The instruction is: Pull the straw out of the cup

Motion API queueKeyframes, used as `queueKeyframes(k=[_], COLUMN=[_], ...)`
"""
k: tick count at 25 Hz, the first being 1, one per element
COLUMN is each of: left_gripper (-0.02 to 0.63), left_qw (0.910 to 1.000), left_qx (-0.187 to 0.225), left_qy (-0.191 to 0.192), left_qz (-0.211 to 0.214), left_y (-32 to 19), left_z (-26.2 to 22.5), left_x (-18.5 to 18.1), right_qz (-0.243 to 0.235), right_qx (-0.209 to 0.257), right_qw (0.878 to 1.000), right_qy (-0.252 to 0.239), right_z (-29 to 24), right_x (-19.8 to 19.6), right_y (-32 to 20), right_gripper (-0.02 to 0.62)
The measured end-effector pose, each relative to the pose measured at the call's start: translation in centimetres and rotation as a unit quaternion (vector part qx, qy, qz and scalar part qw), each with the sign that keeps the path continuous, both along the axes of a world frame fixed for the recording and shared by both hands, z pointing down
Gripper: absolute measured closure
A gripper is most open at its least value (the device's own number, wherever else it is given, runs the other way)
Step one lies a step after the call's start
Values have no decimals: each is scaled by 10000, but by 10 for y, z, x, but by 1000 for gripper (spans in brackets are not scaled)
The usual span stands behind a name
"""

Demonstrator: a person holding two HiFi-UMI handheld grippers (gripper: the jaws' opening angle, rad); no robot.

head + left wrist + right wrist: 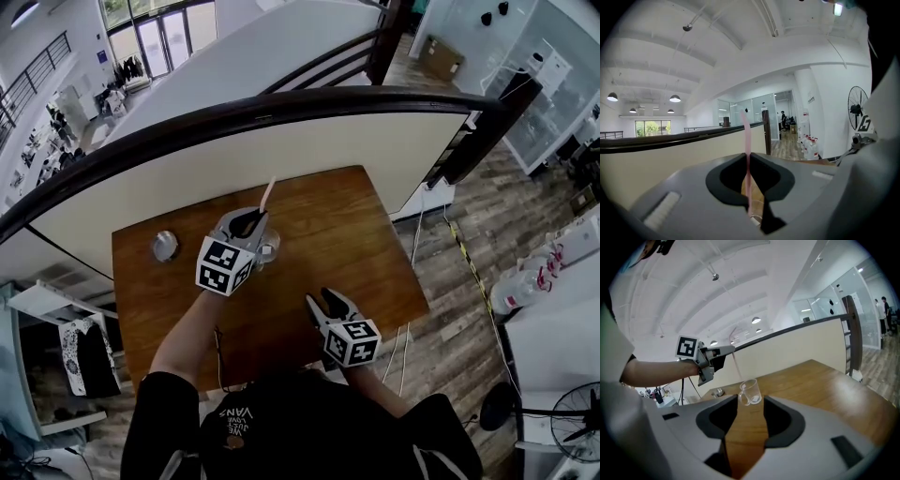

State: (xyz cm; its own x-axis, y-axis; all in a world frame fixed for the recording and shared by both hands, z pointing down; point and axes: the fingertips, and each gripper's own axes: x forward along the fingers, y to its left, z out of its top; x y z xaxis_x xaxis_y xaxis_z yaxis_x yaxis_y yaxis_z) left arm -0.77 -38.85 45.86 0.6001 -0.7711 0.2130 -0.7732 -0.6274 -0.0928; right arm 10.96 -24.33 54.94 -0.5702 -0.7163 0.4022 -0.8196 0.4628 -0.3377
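Our left gripper [253, 218] pinches the pink straw [746, 136], whose lower end hangs at the rim of the cup [750, 392]; we cannot tell if it is clear. Our right gripper [325, 302], at five o'clock of the cup, is spread and empty. If the straw catches the rim, we judge the unheld cup could tip.

Your left gripper [251, 221] and right gripper [328, 302] look alike. Both are pale grey and blocky, with black pads [782, 422] lining the jaws. Behind the jaws of each sits a white cube [225, 266] printed with black square markers. A thin dark cable [218, 361] hangs behind the left one. Further back you wear a black short-sleeved shirt [300, 441] with white lettering [236, 417] near the collar.
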Motion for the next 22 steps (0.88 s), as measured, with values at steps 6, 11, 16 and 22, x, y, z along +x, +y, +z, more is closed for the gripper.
queueKeyframes(k=[6, 11, 16, 22], left_gripper=[574, 574, 574, 574], left_qw=[9999, 9999, 9998, 9993], left_qx=[8, -33, -162, -312], left_qy=[111, 140, 147, 215], left_qz=[38, 57, 40, -74], left_y=[23, 47, 74, 108], left_z=[-5, -3, 9, 25], left_x=[-19, -36, -55, -86], right_qz=[152, 256, 332, 349], right_qx=[51, 131, 179, 231], right_qw=[9999, 9996, 9993, 9991], right_qy=[-12, -33, -15, -15], right_z=[-4, -12, -16, -17], right_x=[-12, -22, -33, -55], right_y=[13, 24, 36, 56], right_gripper=[440, 440, 440, 440])
